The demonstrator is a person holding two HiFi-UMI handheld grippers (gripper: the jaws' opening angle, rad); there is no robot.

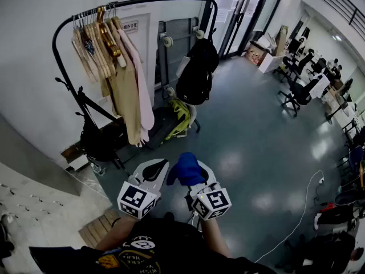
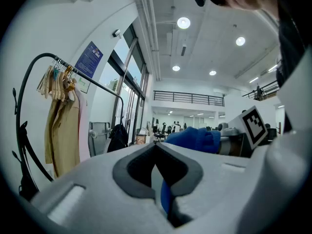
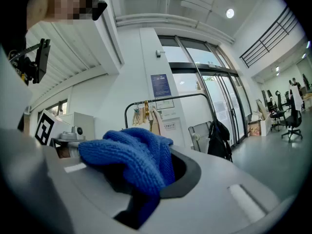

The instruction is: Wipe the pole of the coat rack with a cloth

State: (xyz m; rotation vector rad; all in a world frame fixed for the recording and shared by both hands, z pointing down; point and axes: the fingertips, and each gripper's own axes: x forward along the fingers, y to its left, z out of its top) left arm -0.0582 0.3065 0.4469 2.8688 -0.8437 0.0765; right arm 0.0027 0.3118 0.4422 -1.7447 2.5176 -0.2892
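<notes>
"Where was the cloth?"

"Your right gripper (image 3: 170, 172) had it. Its jaws were closed on the blue cloth (image 1: 187, 169), which bunched up over the tips and spilled toward your left gripper (image 2: 156, 147)."

"And the left one?"

"Its jaws met at the tips. A sliver of blue showed in the slit behind them, but I couldn't tell whether it was pinched there. You held the two grippers side by side, low in front of you over the grey floor (image 1: 256, 147)."

"How about the coat rack?"

"It stood well apart from both grippers, against the white wall. Its black pole (image 1: 165, 0) arched over wooden hangers (image 1: 94, 44) and beige garments (image 1: 128, 90), and a black bag (image 1: 197, 70) hung at its far end. The cloth wasn't touching the pole."
</notes>
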